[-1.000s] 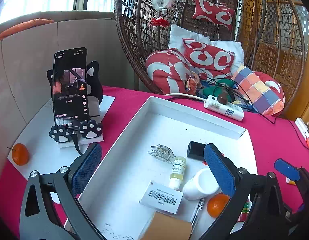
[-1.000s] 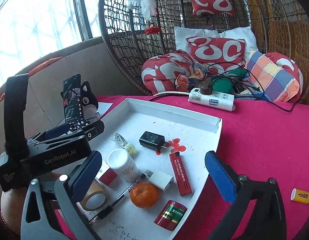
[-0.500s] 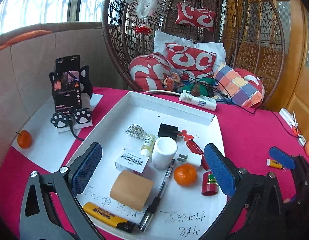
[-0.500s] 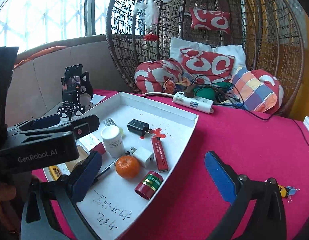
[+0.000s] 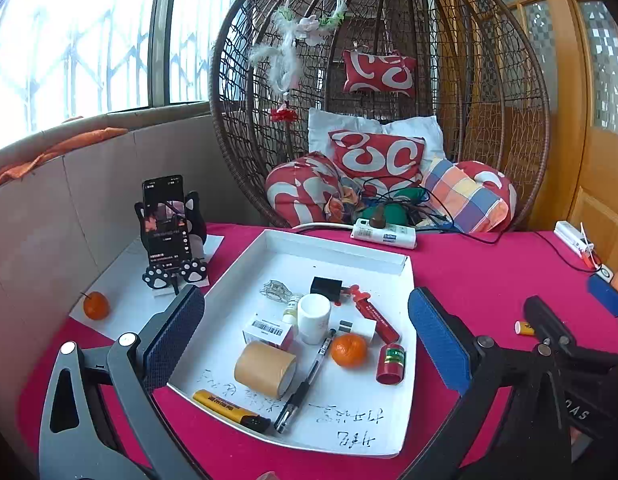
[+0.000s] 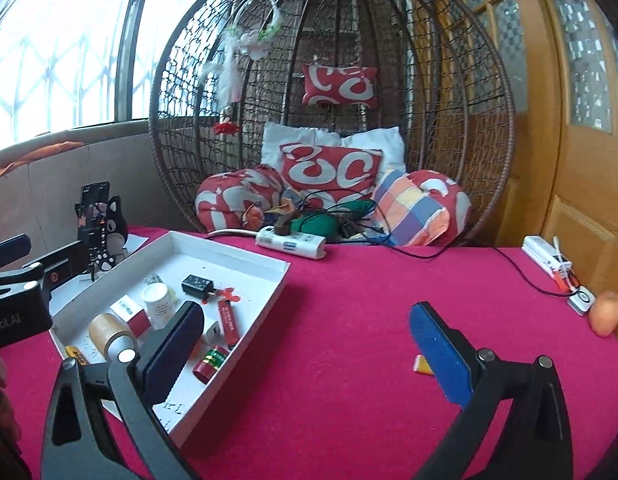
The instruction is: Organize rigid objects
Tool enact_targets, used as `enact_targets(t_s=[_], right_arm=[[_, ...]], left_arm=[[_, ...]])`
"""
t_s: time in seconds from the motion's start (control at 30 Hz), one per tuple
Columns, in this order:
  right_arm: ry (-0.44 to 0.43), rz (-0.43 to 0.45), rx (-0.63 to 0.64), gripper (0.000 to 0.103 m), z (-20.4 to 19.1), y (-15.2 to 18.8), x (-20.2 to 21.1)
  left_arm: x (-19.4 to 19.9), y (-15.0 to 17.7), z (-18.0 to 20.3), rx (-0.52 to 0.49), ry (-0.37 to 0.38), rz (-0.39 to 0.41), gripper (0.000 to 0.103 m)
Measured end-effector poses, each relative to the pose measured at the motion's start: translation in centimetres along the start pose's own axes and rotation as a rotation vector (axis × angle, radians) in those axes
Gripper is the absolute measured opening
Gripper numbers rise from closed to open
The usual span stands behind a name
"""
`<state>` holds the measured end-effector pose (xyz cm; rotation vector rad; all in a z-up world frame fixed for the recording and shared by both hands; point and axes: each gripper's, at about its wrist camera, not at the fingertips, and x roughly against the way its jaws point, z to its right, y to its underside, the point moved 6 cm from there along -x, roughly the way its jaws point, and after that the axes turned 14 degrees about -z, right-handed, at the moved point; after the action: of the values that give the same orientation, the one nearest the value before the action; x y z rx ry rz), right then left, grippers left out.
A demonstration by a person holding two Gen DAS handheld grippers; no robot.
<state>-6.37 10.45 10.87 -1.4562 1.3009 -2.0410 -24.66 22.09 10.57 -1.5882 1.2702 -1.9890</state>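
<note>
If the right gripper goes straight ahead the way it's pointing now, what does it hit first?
Probably nothing soon: the open right gripper faces bare red tablecloth. The white tray stays off to its left. Farther along, the white power strip looks first, though depth is unclear.

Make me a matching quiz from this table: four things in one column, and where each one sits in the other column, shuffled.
Things
1. tape roll
2. phone
3. power strip
4. small yellow tube

Places
A. on the red cloth to the right of the tray, beside the right gripper
B. propped upright in a cat-shaped stand left of the tray
C. lying in the white tray next to a barcoded box
D. on the cloth behind the tray's far wall, in front of the cushions

Pairs: 1-C, 2-B, 3-D, 4-A
</note>
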Motion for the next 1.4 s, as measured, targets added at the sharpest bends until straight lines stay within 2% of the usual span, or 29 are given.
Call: enact_targets(t_s=[0.07, 0.27, 0.4, 0.5, 0.7, 0.83, 1.07, 1.4], right_arm=[[0.021, 0.030, -0.025, 0.103, 1.0, 0.0, 1.0], [-0.027, 0.061, -0.089, 0.103, 2.8, 0.2, 2.8], [-0.084, 0.089, -0.135, 0.103, 3.3, 0.6, 4.3], [-0.100, 0.119, -0.151, 0.103, 3.6, 0.7, 5.7], [-0.203, 0.133, -0.219, 0.103, 4.9, 1.3, 7.8], [-0.234, 0.122, -0.224, 0.103, 5.2, 2.1, 8.8], [-0.184, 0.151, -0.206, 0.103, 5.6, 3.4, 10.7], [-0.190, 0.178, -0.220, 0.103, 6.0, 3.7, 12.0]], left_arm=[[0.7, 0.1, 0.4, -0.010, -0.023, 0.024, 0.103], [3.4, 0.7, 1.3, -0.010, -0.071, 0.101, 0.103], [2.8, 1.5, 2.1, -0.006, 0.009, 0.004, 0.103], [2.7, 2.3, 2.8, -0.031, -0.012, -0.041, 0.103], [3.5, 3.8, 3.4, -0.040, -0.014, -0.087, 0.103], [4.1, 4.6, 3.8, -0.056, -0.023, -0.092, 0.103], [4.7, 6.4, 4.7, -0.081, -0.008, -0.122, 0.103], [7.5, 6.2, 4.5, -0.058, -0.016, -0.060, 0.103]])
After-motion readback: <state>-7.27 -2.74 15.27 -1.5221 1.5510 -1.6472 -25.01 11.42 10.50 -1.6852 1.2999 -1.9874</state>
